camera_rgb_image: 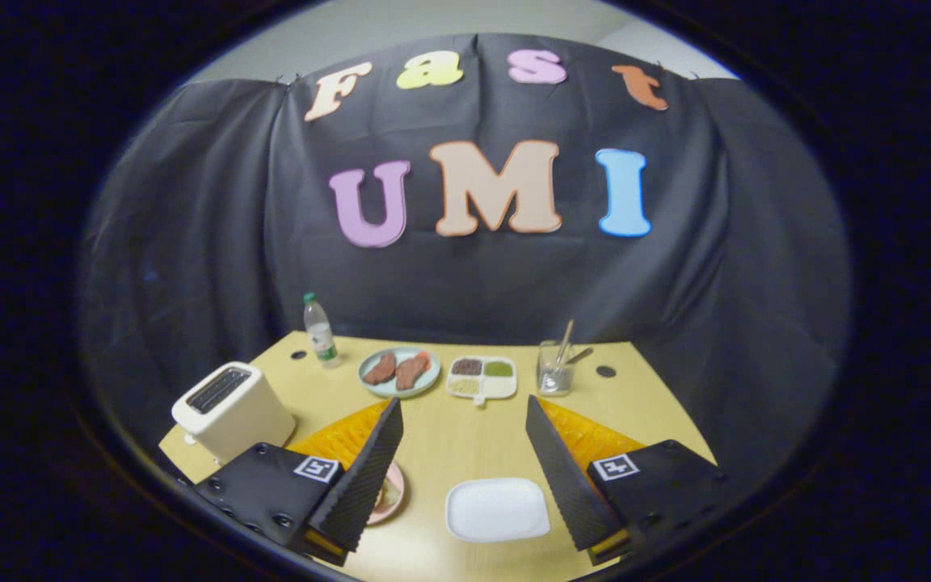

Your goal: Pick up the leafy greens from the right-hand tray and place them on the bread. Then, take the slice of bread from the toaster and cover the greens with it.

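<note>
The gripper (pixel 464 420) hangs wide open, holding nothing; bare table (pixel 465 440) shows between its fingers, with a white plate (pixel 497 508) low at centre. Orange trays (pixel 595 440) peek behind both fingers, greens hidden. The cream toaster (pixel 231 411) sits left of centre

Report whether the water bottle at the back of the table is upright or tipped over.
Upright. The water bottle stands on its base on the table, cap on top, beyond the open hand-held gripper and behind the toaster.

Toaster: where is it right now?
The toaster stands at the table's near-left corner, just beyond the open gripper's left finger, with the water bottle farther back.
</note>
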A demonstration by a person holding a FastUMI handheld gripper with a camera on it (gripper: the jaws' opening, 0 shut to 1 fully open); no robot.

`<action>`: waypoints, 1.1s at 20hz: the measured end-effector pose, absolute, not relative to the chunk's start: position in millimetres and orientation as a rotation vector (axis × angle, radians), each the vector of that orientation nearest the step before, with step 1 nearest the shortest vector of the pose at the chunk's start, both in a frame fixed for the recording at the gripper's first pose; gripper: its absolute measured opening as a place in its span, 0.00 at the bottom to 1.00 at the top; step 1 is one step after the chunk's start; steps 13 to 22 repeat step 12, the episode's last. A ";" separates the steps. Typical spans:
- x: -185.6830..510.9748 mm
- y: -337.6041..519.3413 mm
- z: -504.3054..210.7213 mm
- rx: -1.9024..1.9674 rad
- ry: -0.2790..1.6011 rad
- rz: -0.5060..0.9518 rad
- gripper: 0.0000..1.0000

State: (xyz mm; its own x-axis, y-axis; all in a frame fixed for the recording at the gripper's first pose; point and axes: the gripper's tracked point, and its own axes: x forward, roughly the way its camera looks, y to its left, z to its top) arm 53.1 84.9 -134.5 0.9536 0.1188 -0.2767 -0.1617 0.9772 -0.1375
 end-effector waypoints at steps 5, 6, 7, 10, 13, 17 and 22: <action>22.8 65.2 -74.4 -0.146 0.128 0.101 0.97; 14.9 65.0 -68.1 -0.139 0.113 0.102 0.97; 9.4 67.3 -65.1 -0.128 0.101 0.100 0.97; -4.6 57.8 -52.0 -0.116 0.062 0.077 0.97; -17.9 53.0 -52.7 -0.099 0.071 0.073 0.97; -17.9 53.0 -52.7 -0.099 0.071 0.073 0.97; -17.9 53.0 -52.7 -0.099 0.071 0.073 0.97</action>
